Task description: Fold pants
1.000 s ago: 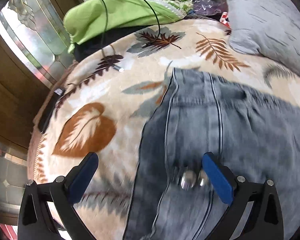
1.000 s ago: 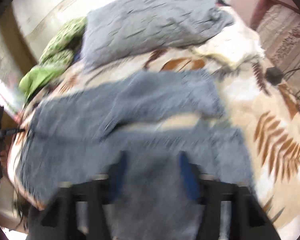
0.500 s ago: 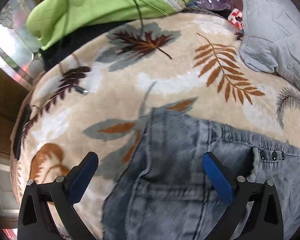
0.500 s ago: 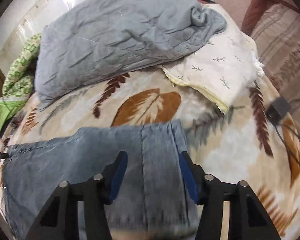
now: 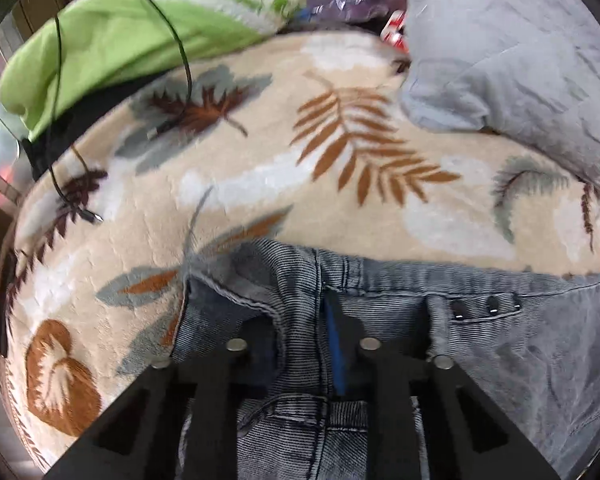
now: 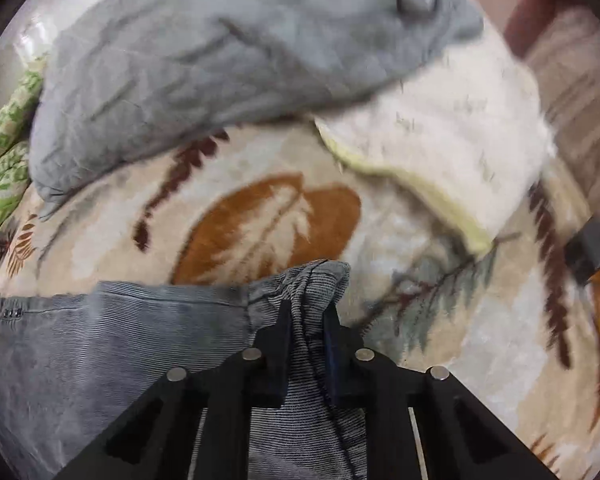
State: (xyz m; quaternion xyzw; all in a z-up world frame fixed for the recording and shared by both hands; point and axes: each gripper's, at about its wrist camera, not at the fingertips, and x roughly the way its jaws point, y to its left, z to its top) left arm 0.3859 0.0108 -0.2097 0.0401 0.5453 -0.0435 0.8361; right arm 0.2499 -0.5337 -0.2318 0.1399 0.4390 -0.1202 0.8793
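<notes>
Grey-blue denim pants [image 5: 500, 344] lie on a leaf-patterned blanket [image 5: 260, 184]. In the left wrist view my left gripper [image 5: 300, 320] is shut on the waistband end of the pants, the cloth bunched between the fingers. In the right wrist view the pants [image 6: 112, 344] stretch to the left, and my right gripper [image 6: 306, 316] is shut on the hem end of the leg, which puckers up between the fingers.
A grey pillow [image 5: 520, 52] [image 6: 220, 60] lies beyond the pants. A green blanket [image 5: 112, 52] and a black cable [image 5: 182, 60] are at the far left. A cream pillow [image 6: 452, 148] and a dark charger block [image 6: 588, 248] lie at the right.
Both grippers were open over the pants half a second ago. Both have since closed on the cloth, the left at the waistband, the right at the hem.
</notes>
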